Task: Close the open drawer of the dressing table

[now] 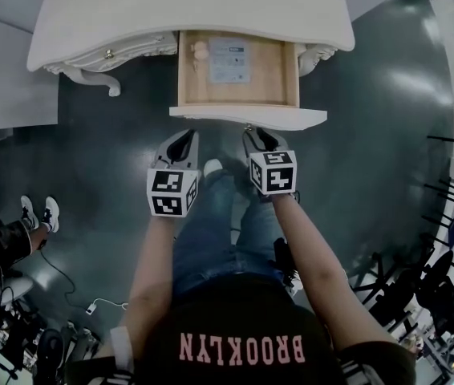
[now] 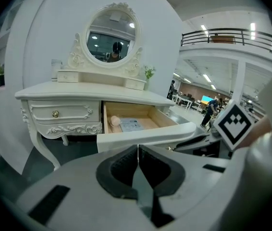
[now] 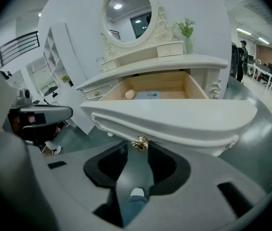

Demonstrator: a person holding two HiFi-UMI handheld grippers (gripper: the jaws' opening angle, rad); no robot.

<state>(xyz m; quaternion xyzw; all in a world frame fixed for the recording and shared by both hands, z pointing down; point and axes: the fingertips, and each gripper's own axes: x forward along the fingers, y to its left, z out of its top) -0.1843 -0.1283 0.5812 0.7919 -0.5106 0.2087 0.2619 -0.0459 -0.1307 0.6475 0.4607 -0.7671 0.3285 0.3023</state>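
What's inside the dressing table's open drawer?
The pale wooden drawer holds a small pinkish round object and a light printed card, both near its back. Whatever lies further back is covered by the white tabletop.

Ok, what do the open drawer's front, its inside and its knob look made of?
Drawer front: likely painted wood, smooth white with a soft sheen.
Drawer inside: bare light wood or veneer, tan and matte.
Knob: seemingly brass-toned metal, gold and glinting.

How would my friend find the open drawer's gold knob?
Look at the white dressing table with the oval mirror. One drawer is pulled out, and the gold knob sits on its front. The other gold knob is on a shut drawer.
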